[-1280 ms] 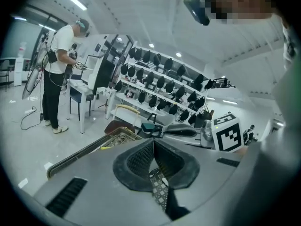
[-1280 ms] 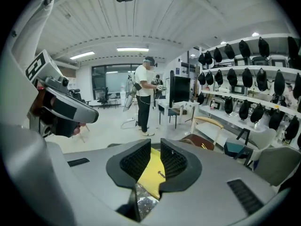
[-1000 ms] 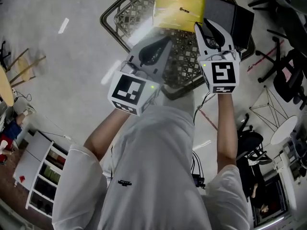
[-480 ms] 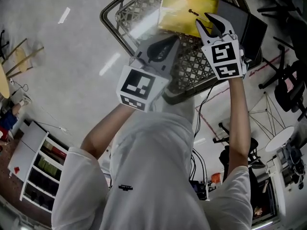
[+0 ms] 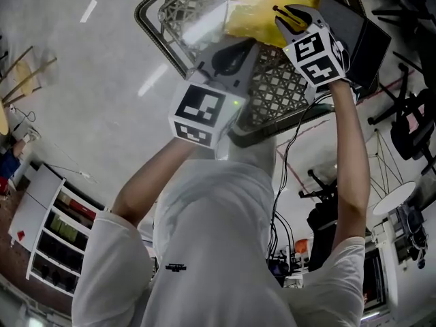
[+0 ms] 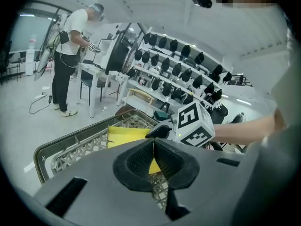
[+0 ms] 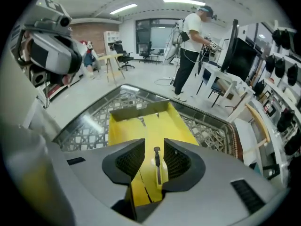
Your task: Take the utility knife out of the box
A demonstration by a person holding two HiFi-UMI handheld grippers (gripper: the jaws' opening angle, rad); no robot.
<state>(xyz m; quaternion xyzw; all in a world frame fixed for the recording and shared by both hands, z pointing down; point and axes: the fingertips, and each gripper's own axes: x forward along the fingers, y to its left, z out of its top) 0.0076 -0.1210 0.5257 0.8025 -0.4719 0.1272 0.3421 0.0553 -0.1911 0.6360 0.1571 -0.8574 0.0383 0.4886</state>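
- Lower left, on the floor: white shelf unit (image 5: pixel 51 234), well apart from the work area.
- Upper centre: lattice tray (image 5: pixel 178 20) with a dark rim. Its near-left corner sits just left of the left gripper.
- Centre-left: left gripper (image 5: pixel 235 52) hangs over the tray's near side, angled toward the box. In the left gripper view its pads meet along a thin line and nothing is clamped. Only a sliver of yellow shows beyond them.
- Upper centre-right: box (image 5: pixel 255 5), yellow, flaps spread open, lying flat inside the tray toward its far side.
- Inside the box: utility knife (image 7: pixel 158 166), a slim pale body with a dark slider. It lies on the yellow floor of the box, roughly in line with the right gripper's jaws.
- Right of centre: right gripper (image 5: pixel 289 18) is over the box, tipped steeply down. Its jaws have just been opening and stand wide apart. In the right gripper view the knife lies in the gap between the pads, closer to the right-hand pad. Neither pad presses on it, so nothing is held.
- Just right of the box: dark flat panel (image 5: pixel 357 36). Cannot tell whether it rests in the tray.
- Background, beyond the tray: person (image 7: pixel 190 46) standing at a desk.
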